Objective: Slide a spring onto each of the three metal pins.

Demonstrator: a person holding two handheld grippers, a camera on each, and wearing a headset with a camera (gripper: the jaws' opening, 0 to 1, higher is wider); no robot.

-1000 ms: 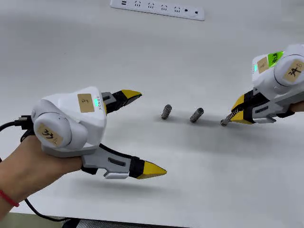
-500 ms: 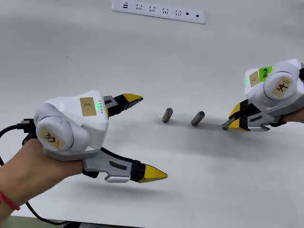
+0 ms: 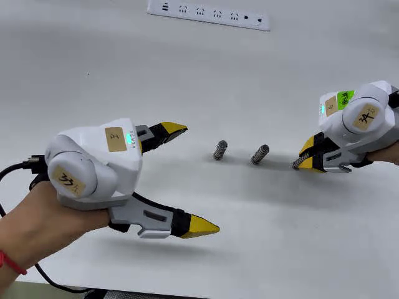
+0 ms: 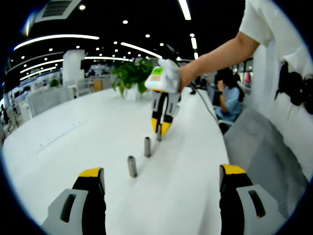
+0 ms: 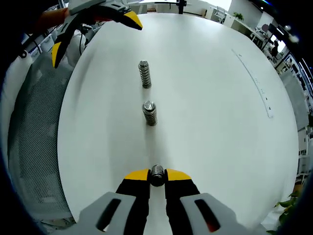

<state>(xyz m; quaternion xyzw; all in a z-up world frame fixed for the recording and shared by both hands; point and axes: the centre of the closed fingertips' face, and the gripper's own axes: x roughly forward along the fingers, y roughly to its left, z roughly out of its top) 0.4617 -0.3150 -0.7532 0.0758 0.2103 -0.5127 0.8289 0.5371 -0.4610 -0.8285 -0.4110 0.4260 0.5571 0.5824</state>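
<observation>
While the right gripper (image 3: 307,159) has its yellow-tipped jaws closed to a narrow gap on a spring-wrapped pin (image 3: 298,163), the pin's free end points toward the other two and sits low over the white table (image 3: 124,68); whether it touches the surface I cannot tell. Compared with a second ago, this gripper's body sits lower and less of the held pin sticks out past the jaw tips; the pin's end keeps about the same gap to its nearest neighbour. In the right gripper view the round head of the held pin (image 5: 157,172) shows between the tips of the right gripper (image 5: 156,177); beyond it, in one line, stand the near pin (image 5: 149,112) and the far pin (image 5: 144,73), each with a spring coiled around it, apart from one another. In the head view these two, near pin (image 3: 259,154) and far pin (image 3: 219,149), stand where they stood before. The left gripper (image 3: 198,179) hovers to their left with its jaws spread wide and nothing between them, its pose barely changed; a black cable (image 3: 12,168) trails from its rear. In the left gripper view both pins (image 4: 131,166) (image 4: 147,146) rise ahead of the left gripper (image 4: 161,183), with the right gripper (image 4: 160,129) just behind them. A white power strip (image 3: 209,14) lies at the table's far edge.
</observation>
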